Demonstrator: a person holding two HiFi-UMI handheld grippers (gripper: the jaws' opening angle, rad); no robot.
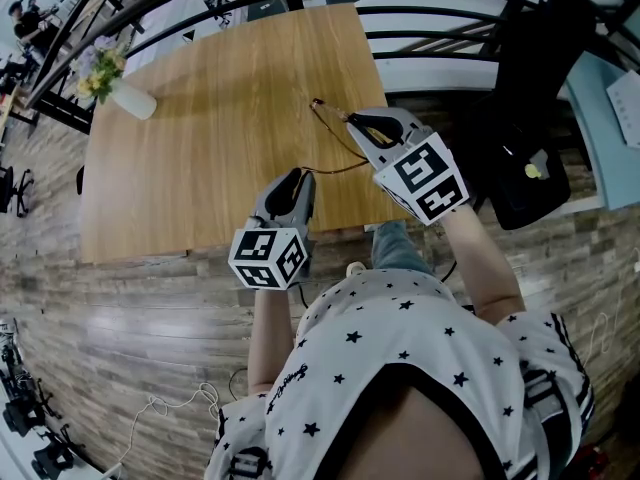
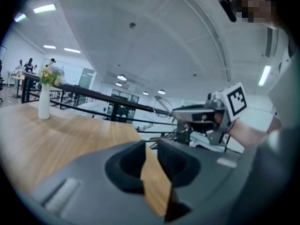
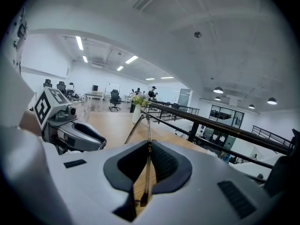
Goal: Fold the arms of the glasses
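The thin wire-framed glasses point(image 1: 318, 105) hang a little above the wooden table point(image 1: 200, 138), near its right front corner. My right gripper point(image 1: 352, 120) is shut on them; in the right gripper view one slim arm point(image 3: 147, 125) runs straight through the closed jaws of that gripper point(image 3: 149, 144). A second arm point(image 1: 335, 169) curves from there toward my left gripper point(image 1: 298, 173), ending at its tips. In the left gripper view my left gripper point(image 2: 151, 146) shows a gap with only tabletop behind it, and the glasses' lens point(image 2: 161, 104) sits ahead, beside the right gripper point(image 2: 206, 116).
A white vase of flowers point(image 1: 130, 96) stands at the table's far left corner. A black railing point(image 1: 430, 38) runs beyond the table's right edge, with a black chair point(image 1: 530, 118) past it. The person's torso fills the near bottom of the head view.
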